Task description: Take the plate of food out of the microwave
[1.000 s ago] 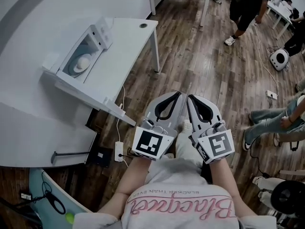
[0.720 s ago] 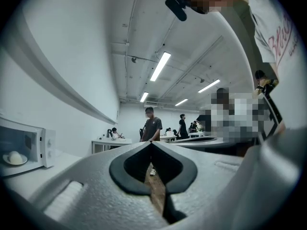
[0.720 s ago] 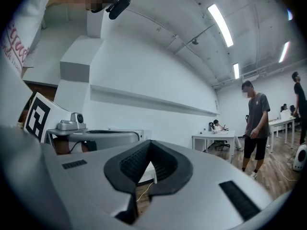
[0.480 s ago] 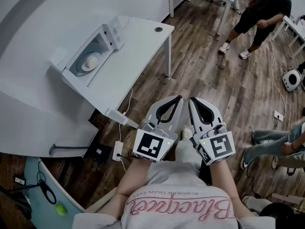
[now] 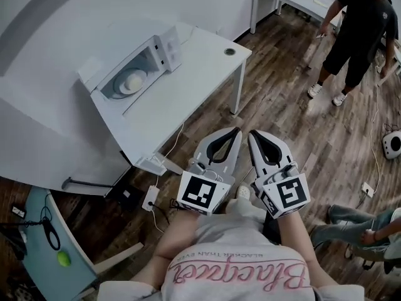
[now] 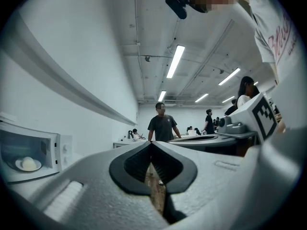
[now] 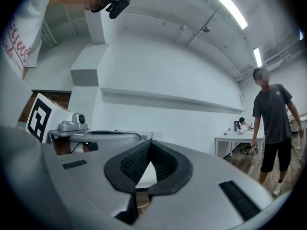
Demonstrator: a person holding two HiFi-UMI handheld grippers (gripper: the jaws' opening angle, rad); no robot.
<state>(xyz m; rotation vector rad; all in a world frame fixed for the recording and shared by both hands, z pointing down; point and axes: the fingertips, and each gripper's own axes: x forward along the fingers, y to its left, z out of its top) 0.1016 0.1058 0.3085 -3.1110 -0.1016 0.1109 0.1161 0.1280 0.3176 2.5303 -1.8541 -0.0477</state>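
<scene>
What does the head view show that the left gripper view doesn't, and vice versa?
Head view only: the white power strip on the dark wooden plank floor, and a small green ball at lower left.
Left gripper view only: the long ceiling strip lights.
Both: the white box microwave with the white plate of pale round food inside, a standing person in a dark T-shirt, and the left gripper, shut and empty.

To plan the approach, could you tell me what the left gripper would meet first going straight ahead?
Probably nothing near: the left gripper points past the microwave, over open floor, toward a standing person; depth is unclear.
</scene>
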